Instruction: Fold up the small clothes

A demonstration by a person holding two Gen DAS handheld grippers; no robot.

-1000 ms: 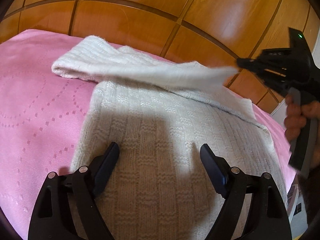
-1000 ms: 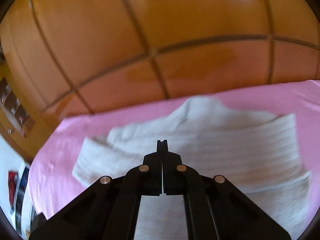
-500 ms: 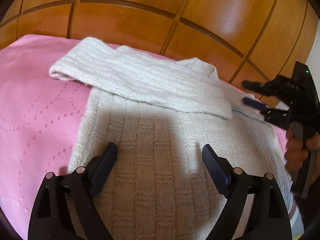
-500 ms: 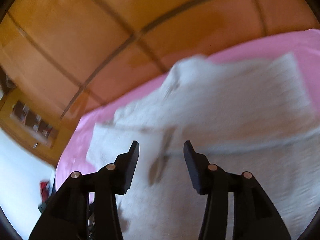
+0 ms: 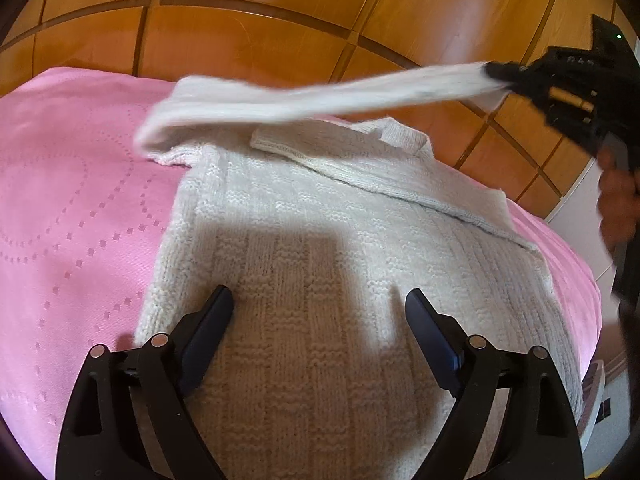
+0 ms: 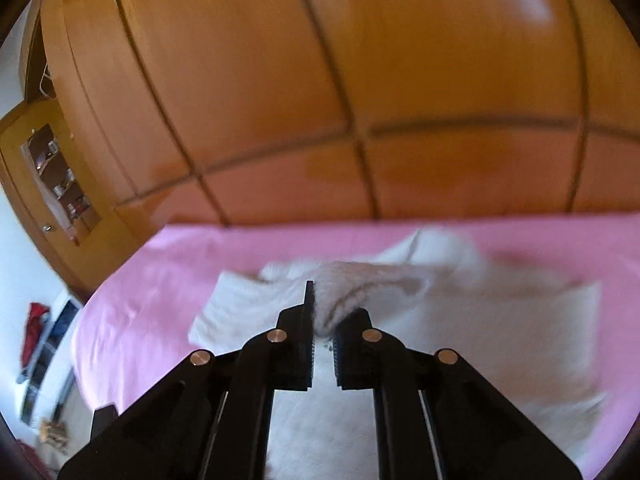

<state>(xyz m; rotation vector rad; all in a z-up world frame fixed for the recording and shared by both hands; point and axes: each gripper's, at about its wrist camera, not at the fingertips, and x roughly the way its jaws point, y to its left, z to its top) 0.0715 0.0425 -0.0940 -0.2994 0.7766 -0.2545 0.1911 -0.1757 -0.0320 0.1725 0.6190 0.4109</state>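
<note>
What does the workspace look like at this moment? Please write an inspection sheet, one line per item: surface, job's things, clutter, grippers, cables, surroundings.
Surface: pink bedspread with a dotted pattern.
Job's things: white knit sweater lying flat on the bedspread; its sleeve is lifted clear of the body and stretched out, blurred by motion.
Clutter: nothing seen on the bedspread besides the sweater.
Grippers: left gripper open over the lower part of the sweater, gripping nothing; right gripper shut on the sleeve end.
Cables: nothing seen.
Surroundings: wooden panel wall behind the bed; wooden cabinet with glass door to the side; red garment and other items, too small to identify, beyond the bed edge.
</note>
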